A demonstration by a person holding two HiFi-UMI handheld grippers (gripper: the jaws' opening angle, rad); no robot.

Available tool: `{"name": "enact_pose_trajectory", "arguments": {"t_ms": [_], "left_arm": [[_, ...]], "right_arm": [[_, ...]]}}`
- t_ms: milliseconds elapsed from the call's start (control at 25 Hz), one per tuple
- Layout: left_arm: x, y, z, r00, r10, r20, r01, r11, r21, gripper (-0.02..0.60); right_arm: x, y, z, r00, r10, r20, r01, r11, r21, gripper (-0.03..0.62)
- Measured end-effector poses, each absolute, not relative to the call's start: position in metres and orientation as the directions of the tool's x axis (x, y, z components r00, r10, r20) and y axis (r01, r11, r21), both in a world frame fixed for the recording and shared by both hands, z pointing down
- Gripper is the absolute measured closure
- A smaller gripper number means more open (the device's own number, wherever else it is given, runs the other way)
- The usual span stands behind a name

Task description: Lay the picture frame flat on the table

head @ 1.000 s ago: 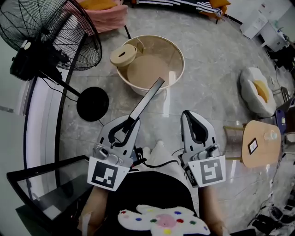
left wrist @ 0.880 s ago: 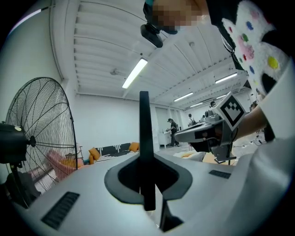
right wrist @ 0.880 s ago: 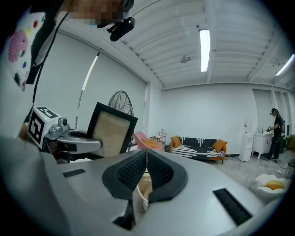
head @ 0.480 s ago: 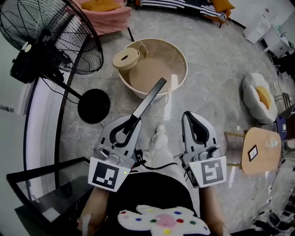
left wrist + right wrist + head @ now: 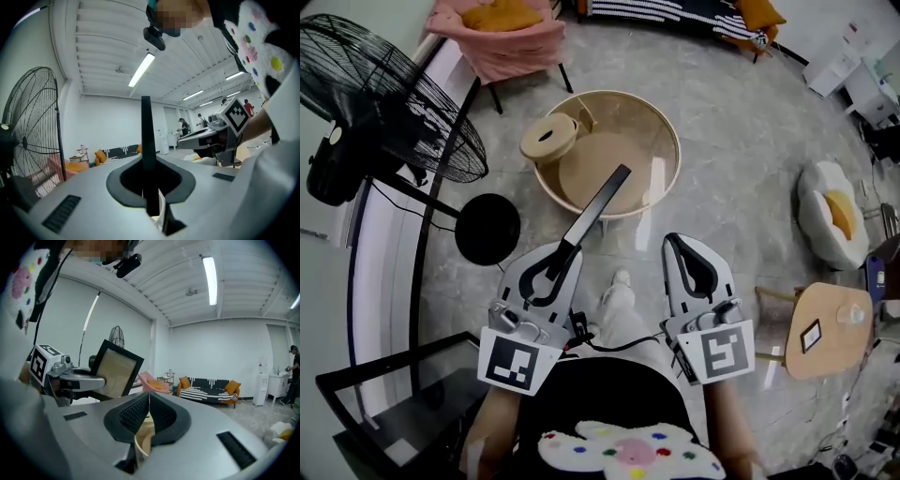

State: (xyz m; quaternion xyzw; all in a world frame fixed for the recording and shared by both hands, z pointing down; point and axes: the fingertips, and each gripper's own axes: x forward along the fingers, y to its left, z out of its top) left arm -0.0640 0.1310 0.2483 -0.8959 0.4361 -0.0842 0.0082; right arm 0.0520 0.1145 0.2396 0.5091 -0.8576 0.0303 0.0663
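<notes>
The picture frame (image 5: 598,208) is black and shows edge-on in the head view, slanting up and away from my left gripper (image 5: 563,249), which is shut on its lower edge. The frame's far end hangs over the near rim of the round beige table (image 5: 667,122). In the left gripper view the frame (image 5: 146,136) stands as a dark bar between the jaws of the left gripper (image 5: 148,164). From the right gripper view I see the frame's tan face (image 5: 115,371) tilted above the left gripper (image 5: 70,375). My right gripper (image 5: 679,241) (image 5: 148,397) is shut and holds nothing, to the right of the left one.
A small round lid-like disc (image 5: 549,138) rests on the table's left rim. A standing fan (image 5: 380,108) with a black base (image 5: 487,228) is at the left. A pink chair (image 5: 502,37), an egg-shaped cushion (image 5: 834,211), a small wooden side table (image 5: 827,330) and a dark glass table (image 5: 389,394) surround me.
The left gripper keeps its grip on the frame. The view has shifted a little: the fan slid left and the pink chair came further into sight. Both grippers sit slightly lower.
</notes>
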Motion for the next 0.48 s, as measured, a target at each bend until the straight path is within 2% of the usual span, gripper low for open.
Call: {"name": "enact_pose_trajectory", "arguments": {"t_ms": [480], "left_arm": [[-0.033,0.047,0.249,0.549,-0.822,0.149,-0.823,-0.563,-0.076,0.540]], "right_arm": [[0.075,0.025,0.236,-0.545,-0.828,0.131,-0.833,0.553,0.027,0.560]]}}
